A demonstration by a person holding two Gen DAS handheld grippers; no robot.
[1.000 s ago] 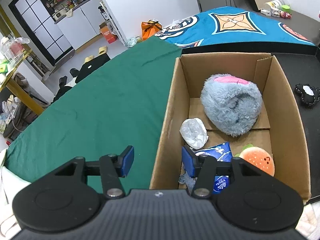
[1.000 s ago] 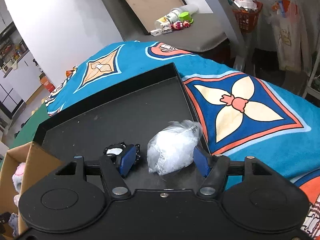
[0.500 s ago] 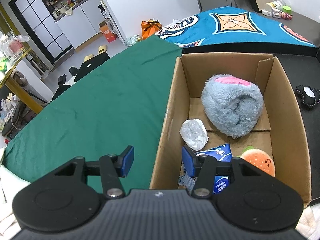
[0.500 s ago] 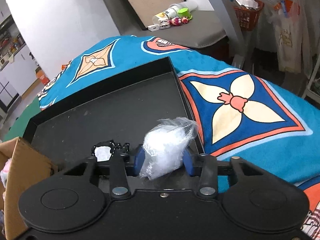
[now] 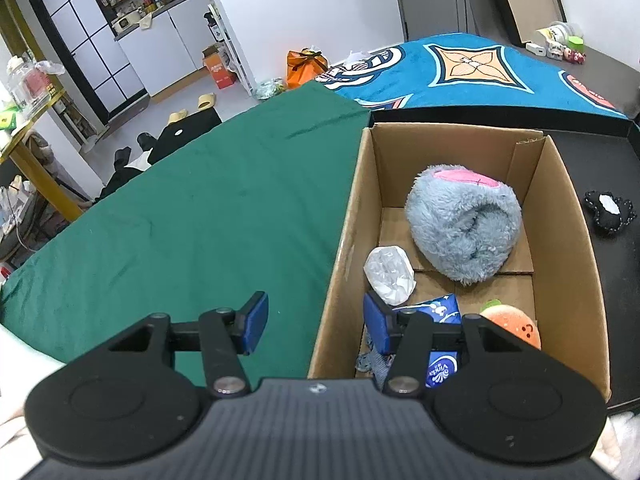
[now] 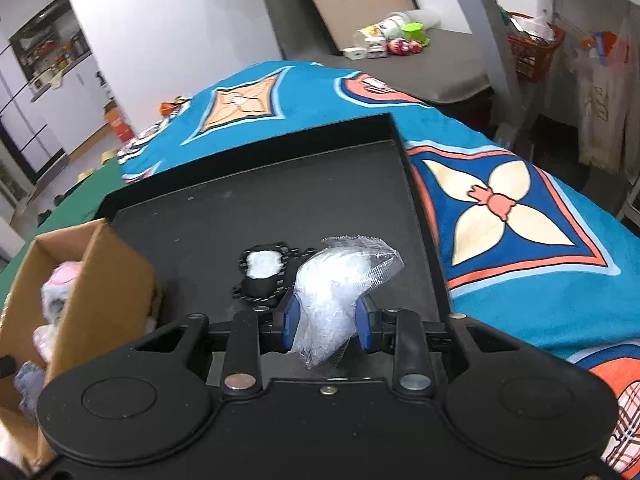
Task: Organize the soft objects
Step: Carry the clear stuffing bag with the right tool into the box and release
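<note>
My right gripper (image 6: 327, 322) is shut on a clear plastic bag (image 6: 340, 280) of white stuffing, held above the black tray (image 6: 256, 200). A small black-and-white soft toy (image 6: 262, 276) lies on the tray just left of the bag; it also shows in the left wrist view (image 5: 610, 212). My left gripper (image 5: 316, 322) is open and empty, straddling the left wall of the cardboard box (image 5: 344, 248). The box holds a grey-blue plush (image 5: 464, 228), a white crumpled bag (image 5: 390, 274), a blue tissue pack (image 5: 438, 312) and an orange burger plush (image 5: 514, 322).
The box (image 6: 104, 276) stands at the tray's left end, on a green cloth (image 5: 192, 216). A blue patterned blanket (image 6: 520, 216) lies under and right of the tray. A grey bench with small items (image 6: 392, 44) stands behind.
My right gripper closed on the plastic bag and lifted it slightly, swinging left so the box comes into view. The left gripper has barely moved.
</note>
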